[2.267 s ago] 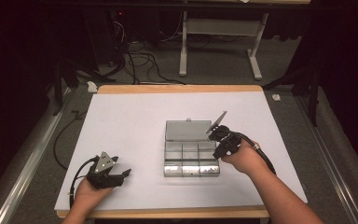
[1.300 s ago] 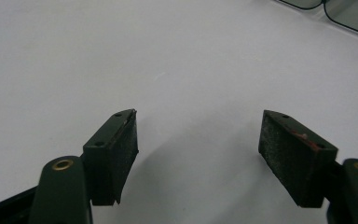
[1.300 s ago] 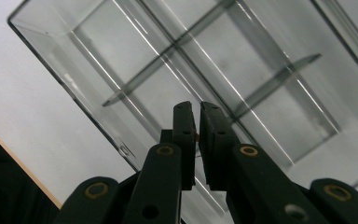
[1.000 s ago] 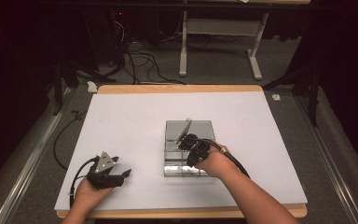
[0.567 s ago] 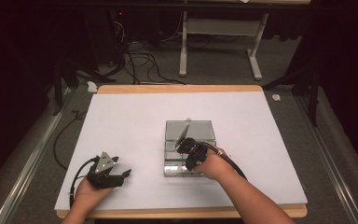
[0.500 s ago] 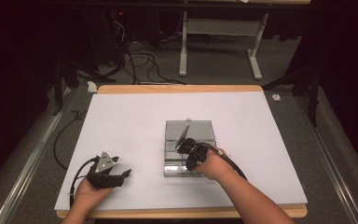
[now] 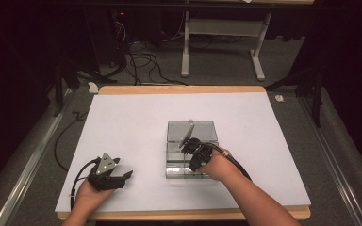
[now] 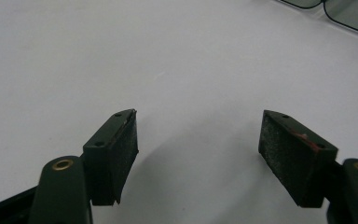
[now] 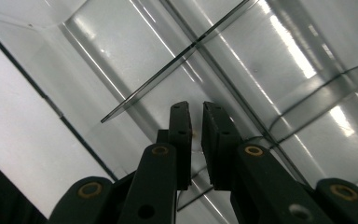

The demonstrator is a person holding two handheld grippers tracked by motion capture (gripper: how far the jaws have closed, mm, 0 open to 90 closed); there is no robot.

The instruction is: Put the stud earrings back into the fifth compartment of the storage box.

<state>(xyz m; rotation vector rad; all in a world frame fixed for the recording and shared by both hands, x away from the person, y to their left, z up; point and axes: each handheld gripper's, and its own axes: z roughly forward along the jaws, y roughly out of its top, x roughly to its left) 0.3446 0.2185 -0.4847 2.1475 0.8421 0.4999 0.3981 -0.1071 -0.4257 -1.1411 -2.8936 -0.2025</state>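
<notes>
A clear plastic compartment box [image 7: 206, 173] lies on the white table top [image 7: 132, 122] with its lid [image 7: 202, 129] folded back flat. My right gripper [image 7: 188, 149] points down into the box's middle compartments. In the right gripper view its jaws [image 9: 196, 126] have just been opening and stand a narrow slit apart above a clear divider [image 9: 177, 60]. I see nothing gripped between them. My left gripper [image 7: 126, 175] rests on the table at the front left. Its jaws [image 8: 198, 144] are open and empty.
A corner of the box [image 8: 349, 11] shows at the top right of the left gripper view. The table's wooden rim [image 7: 179, 88] runs along the far side. A white desk frame [image 7: 221, 28] and cables [image 7: 136, 61] lie on the floor beyond.
My right hand moved left from the box's back right corner to over its middle compartments, then lowered slightly. The left hand has stayed still.
</notes>
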